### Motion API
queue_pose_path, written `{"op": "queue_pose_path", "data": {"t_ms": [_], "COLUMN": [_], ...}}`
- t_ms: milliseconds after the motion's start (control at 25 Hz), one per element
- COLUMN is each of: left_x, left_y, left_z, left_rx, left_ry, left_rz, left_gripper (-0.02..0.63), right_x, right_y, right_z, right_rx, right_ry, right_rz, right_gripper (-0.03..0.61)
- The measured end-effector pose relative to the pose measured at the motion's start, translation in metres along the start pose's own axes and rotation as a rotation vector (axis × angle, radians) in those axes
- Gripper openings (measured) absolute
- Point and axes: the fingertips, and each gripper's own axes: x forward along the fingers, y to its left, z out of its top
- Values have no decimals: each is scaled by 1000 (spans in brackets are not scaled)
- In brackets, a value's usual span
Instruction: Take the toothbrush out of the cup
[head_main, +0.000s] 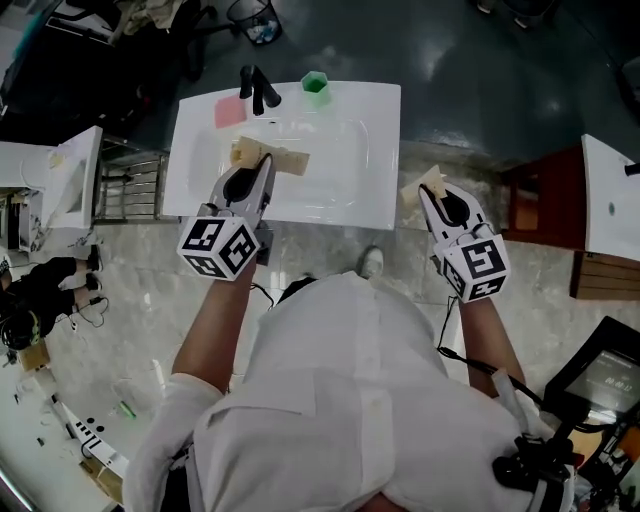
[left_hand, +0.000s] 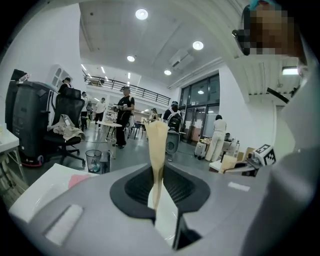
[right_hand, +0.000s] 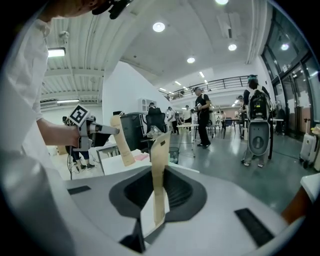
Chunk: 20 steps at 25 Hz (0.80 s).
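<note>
left gripper (head_main: 270, 157): jaws clenched, tan pads pressed flat together, nothing between them. It hangs over the near half of the table and points toward the far edge.
right gripper (head_main: 428, 187): jaws clenched too, pads together, nothing held. It is just off the table's near right corner, over the floor, well apart from the left gripper.
cup (head_main: 315, 85): green and upright at the table's far edge, just right of the black fixture. Well apart from both grippers.
toothbrush: can't make it out. The cup is too small in the head view, and neither gripper view shows the cup.
table (head_main: 380, 150): white, with a shallow recess in the middle.
black fixture (head_main: 258, 88): at the far edge, between the pink block and the cup.
pink block (head_main: 230, 112): lies flat on the far left part of the table. Its edge also shows in the left gripper view.
background: an open hall with people standing. The left gripper view shows an office chair (left_hand: 67, 125) and a waste bin (left_hand: 93, 161).
</note>
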Motion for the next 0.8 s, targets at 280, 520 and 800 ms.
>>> {"op": "queue_pose_path", "data": {"t_ms": [280,520,800], "left_x": [-40,-92,-163], "left_y": [-25,-19,4], "left_z": [-20,-37,-54], "left_rx": [60,88,147], "left_ry": [30,50,63], "left_rz": [-123,-195,-264], "left_gripper": [61,61,60], "right_x": [-7,-5,-8], "right_y": [37,87,158], "right_z": [-6,-3,-1], "right_rx": [-49,-31,-31], "right_ry": [47,46,57], "right_rz": [5,-43,-79], "right_gripper": [48,48,48]}}
